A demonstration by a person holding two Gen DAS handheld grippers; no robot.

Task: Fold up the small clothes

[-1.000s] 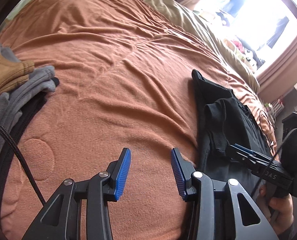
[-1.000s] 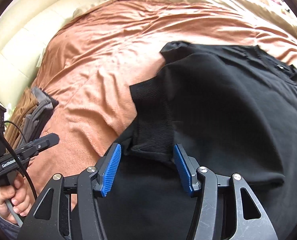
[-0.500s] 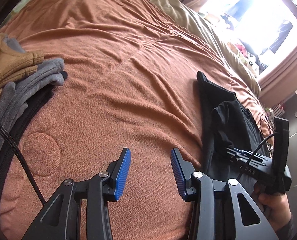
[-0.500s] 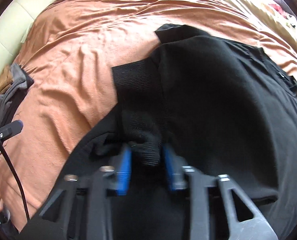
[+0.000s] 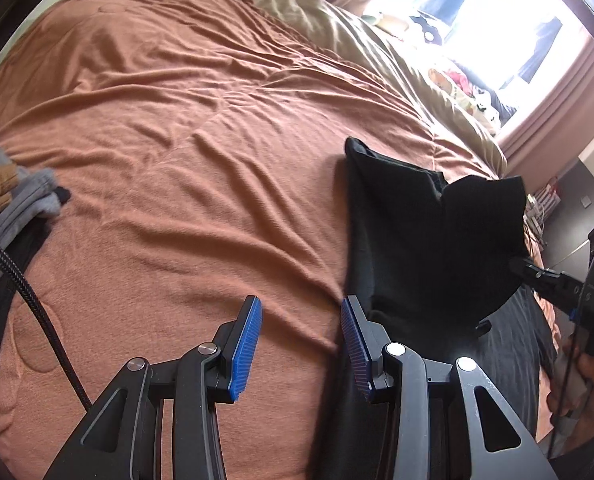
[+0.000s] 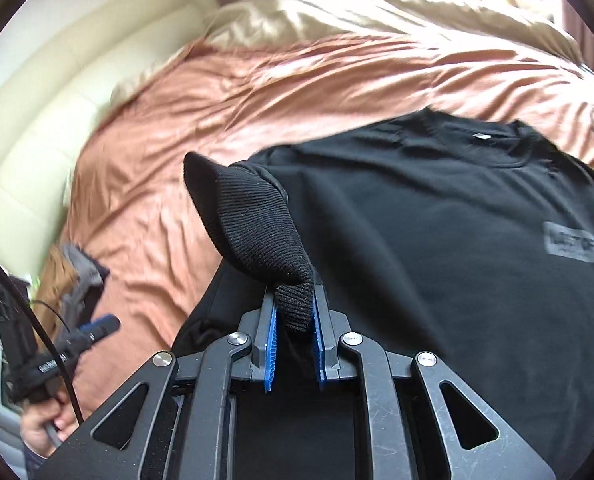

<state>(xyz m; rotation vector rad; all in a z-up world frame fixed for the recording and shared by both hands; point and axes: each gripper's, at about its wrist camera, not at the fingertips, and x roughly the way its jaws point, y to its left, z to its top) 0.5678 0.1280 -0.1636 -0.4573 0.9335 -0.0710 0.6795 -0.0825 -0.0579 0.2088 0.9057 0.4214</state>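
Note:
A black sweatshirt lies flat on the orange blanket, collar toward the far side. My right gripper is shut on its ribbed sleeve cuff, which hangs lifted above the shirt body. In the left wrist view the raised sleeve stands up over the sweatshirt, pinched by the right gripper at the right edge. My left gripper is open over the blanket, with nothing between its fingers, just left of the shirt's near edge. The left gripper also shows at the lower left of the right wrist view.
A pile of folded clothes in tan, grey and black sits at the blanket's left side. A beige duvet covers the far end of the bed below a bright window. A cream headboard runs along the left. A cable hangs near the left gripper.
The right gripper closed on the sleeve cuff and lifted it up off the shirt. The left gripper shifted a little toward the sweatshirt and stayed open.

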